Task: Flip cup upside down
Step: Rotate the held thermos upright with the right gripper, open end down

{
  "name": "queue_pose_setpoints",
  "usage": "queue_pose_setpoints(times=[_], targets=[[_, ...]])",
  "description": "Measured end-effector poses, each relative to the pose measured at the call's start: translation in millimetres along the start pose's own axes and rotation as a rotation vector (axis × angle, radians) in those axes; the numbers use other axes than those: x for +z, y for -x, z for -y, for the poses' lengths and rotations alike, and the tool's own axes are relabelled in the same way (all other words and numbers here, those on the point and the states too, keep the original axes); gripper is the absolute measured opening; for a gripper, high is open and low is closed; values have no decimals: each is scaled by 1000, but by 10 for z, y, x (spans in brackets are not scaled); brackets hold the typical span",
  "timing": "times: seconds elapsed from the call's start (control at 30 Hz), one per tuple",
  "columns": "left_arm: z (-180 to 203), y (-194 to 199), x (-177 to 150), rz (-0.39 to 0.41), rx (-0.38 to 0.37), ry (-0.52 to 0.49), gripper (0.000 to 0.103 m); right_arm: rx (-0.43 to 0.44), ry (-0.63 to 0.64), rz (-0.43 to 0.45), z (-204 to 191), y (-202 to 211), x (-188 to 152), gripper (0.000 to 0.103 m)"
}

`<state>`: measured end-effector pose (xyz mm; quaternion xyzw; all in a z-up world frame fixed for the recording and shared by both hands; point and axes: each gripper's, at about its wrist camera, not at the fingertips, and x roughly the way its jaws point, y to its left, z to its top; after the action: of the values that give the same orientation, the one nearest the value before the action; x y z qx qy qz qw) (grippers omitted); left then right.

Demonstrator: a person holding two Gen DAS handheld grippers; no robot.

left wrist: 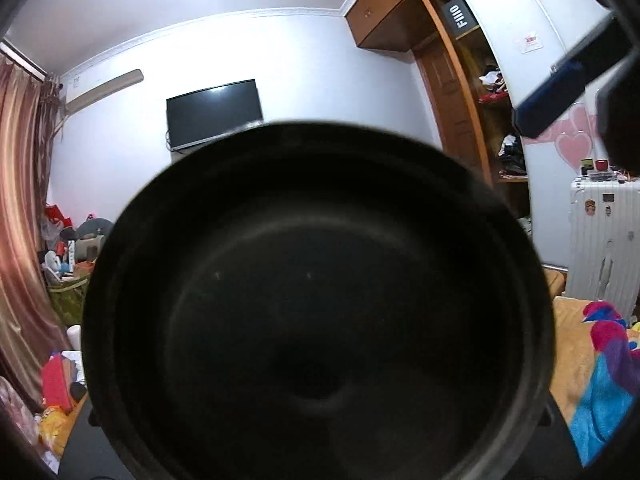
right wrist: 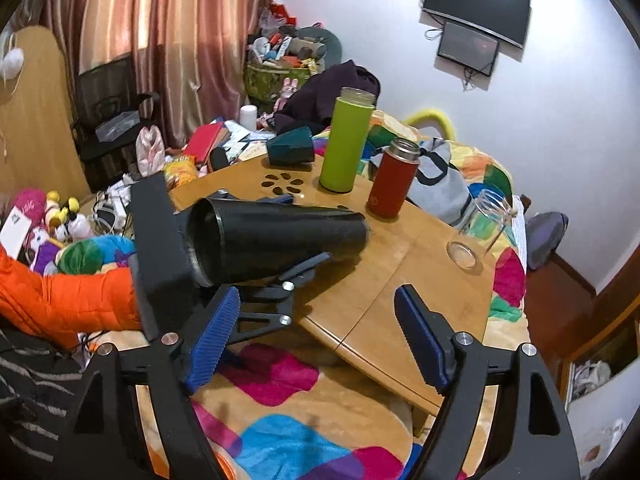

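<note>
A black cup point(right wrist: 276, 240) is held on its side above a low wooden table point(right wrist: 384, 280) that stands on a bed with a bright patchwork blanket point(right wrist: 280, 432). The left gripper point(right wrist: 280, 276) clamps the cup from the left side of the right wrist view; 1 black finger point(right wrist: 306, 266) shows beneath the cup body and a broad black part of the tool sits against the cup's open end. The open mouth points left toward an orange jacket point(right wrist: 60, 300), and the closed base points right over the table.

In the left wrist view the cup point(left wrist: 320, 320) fills most of the picture, and we look straight down into its dark inside. The fingers are hidden behind it.

The right gripper point(right wrist: 316, 336) is in the foreground of its own view, spread wide with nothing between its 2 blue ribbed pads point(right wrist: 216, 336). It hovers near the table's front edge, apart from the cup. 1 blue pad of it point(left wrist: 552, 96) also shows at the upper right of the left wrist view.

On the table stand a green bottle point(right wrist: 346, 144), a red bottle point(right wrist: 394, 178) just to its right, and a dark teal cup point(right wrist: 290, 146) upside down at the far edge. A clear glass jar point(right wrist: 478, 232) is tilted near the right edge. 2 dark screens point(right wrist: 476, 4) hang on the white wall.
</note>
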<state>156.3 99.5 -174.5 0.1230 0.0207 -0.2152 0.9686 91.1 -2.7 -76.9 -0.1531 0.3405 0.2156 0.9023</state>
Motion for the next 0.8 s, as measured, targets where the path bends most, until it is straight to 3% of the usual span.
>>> queue_pose_setpoints(times=[0.23,0.43,0.8], targets=[[-117,41,129,-1,-24,43,64,-8,-88,27,193,-71,-58,77],[-266,-66,244,-55,-63,116,64,10,-140,52,315,-195,-97,77],[-546,-613,542,-272,-169,180,64,-14,-207,82,535,-533,-133,77]])
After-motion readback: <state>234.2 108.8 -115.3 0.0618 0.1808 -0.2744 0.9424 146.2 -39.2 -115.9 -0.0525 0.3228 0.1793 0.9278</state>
